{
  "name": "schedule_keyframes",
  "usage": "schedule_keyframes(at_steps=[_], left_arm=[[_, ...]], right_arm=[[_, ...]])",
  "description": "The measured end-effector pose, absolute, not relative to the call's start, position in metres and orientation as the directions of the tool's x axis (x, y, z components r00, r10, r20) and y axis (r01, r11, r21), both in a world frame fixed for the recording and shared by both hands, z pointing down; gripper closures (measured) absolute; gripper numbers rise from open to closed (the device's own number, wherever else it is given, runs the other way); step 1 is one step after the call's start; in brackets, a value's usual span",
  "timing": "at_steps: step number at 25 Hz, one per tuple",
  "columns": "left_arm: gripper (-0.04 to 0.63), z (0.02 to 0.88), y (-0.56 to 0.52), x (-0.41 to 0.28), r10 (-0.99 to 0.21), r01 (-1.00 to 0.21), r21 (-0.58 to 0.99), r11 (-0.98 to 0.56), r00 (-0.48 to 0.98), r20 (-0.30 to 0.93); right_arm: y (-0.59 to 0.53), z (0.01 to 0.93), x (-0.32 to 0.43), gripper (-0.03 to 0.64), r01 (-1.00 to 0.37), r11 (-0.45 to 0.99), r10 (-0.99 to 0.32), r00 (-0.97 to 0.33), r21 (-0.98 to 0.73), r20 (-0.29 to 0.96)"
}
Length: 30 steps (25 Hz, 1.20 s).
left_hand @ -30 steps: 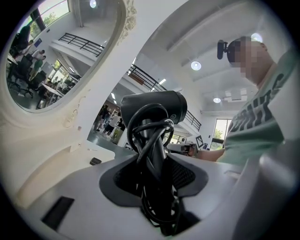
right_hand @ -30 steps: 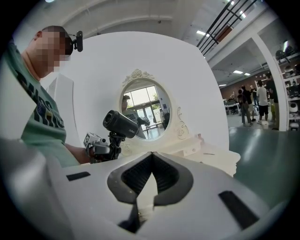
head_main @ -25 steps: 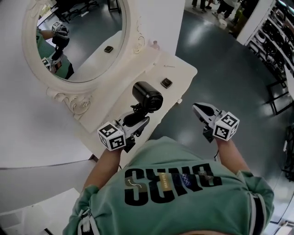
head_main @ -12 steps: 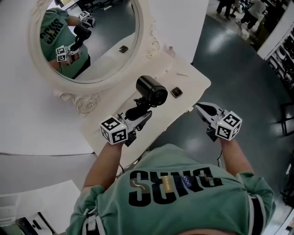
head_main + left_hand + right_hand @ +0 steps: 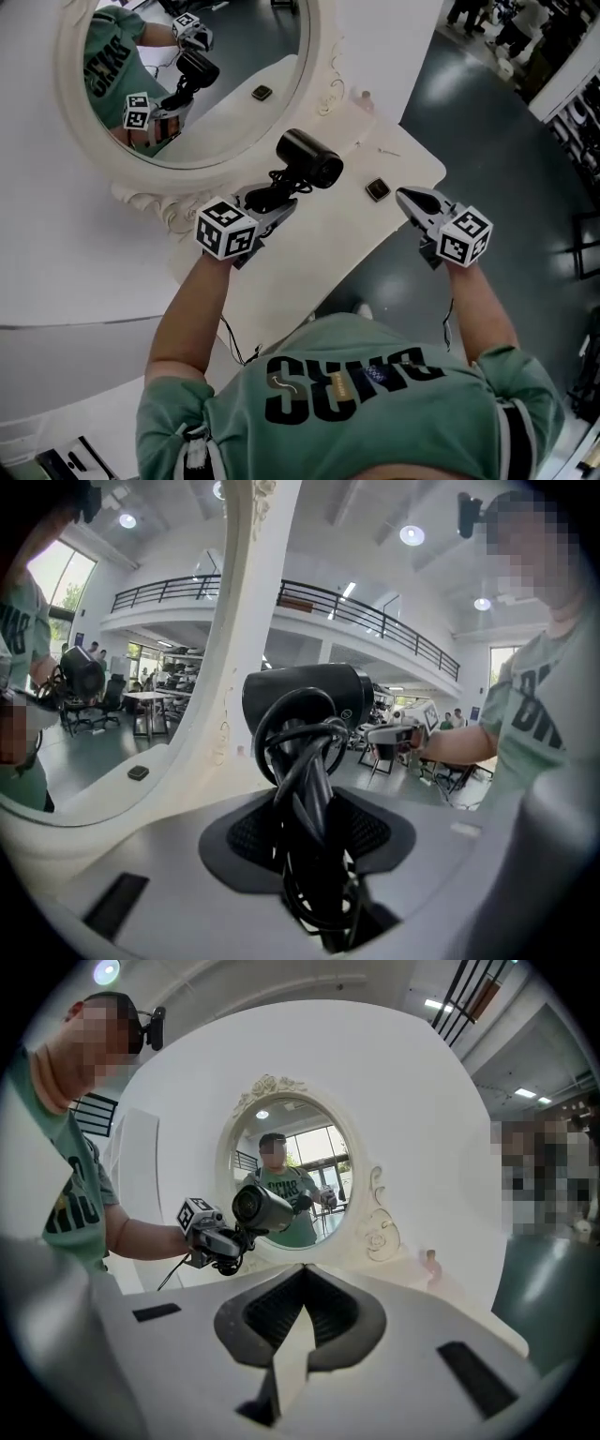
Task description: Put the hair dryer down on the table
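Note:
The black hair dryer (image 5: 309,157) hangs in the air over the white dressing table (image 5: 319,246), close to the mirror frame. My left gripper (image 5: 275,199) is shut on its handle, which has the black cord wound round it. In the left gripper view the dryer's barrel (image 5: 309,700) stands above the jaws (image 5: 314,832). My right gripper (image 5: 409,199) is shut and empty, off the table's right edge. From the right gripper (image 5: 302,1274) view the hair dryer (image 5: 261,1207) shows to the left, before the mirror.
A big oval mirror (image 5: 216,103) in an ornate white frame stands along the table's back. A small dark square object (image 5: 378,189) and a small pinkish bottle (image 5: 364,97) are on the tabletop. Dark grey floor (image 5: 487,122) lies to the right.
My left gripper has carried the hair dryer from the table's front edge inward, closer to the mirror frame. The right gripper has stayed about where it was.

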<state>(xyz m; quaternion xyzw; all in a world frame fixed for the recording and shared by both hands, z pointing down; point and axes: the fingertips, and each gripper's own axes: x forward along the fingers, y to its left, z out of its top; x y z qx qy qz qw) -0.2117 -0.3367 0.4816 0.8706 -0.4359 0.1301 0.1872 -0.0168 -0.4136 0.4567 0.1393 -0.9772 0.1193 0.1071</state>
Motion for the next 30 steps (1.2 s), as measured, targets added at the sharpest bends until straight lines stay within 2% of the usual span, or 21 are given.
schedule_keyframes(at_steps=[13,30], left_arm=[[0.42,0.574,-0.391,-0.249,-0.605,-0.825,0.142,-0.547,0.506,0.614],[0.42,0.648,-0.413,-0.291,-0.544,-0.857,0.088,-0.508,0.399,0.738]], right_arm=[[-0.428,0.511,-0.069,0.623,-0.255,0.938,-0.189,-0.945,-0.235,0.268],[-0.423,0.562,-0.089,0.623,-0.242,0.929,-0.151,-0.938,-0.279,0.311]])
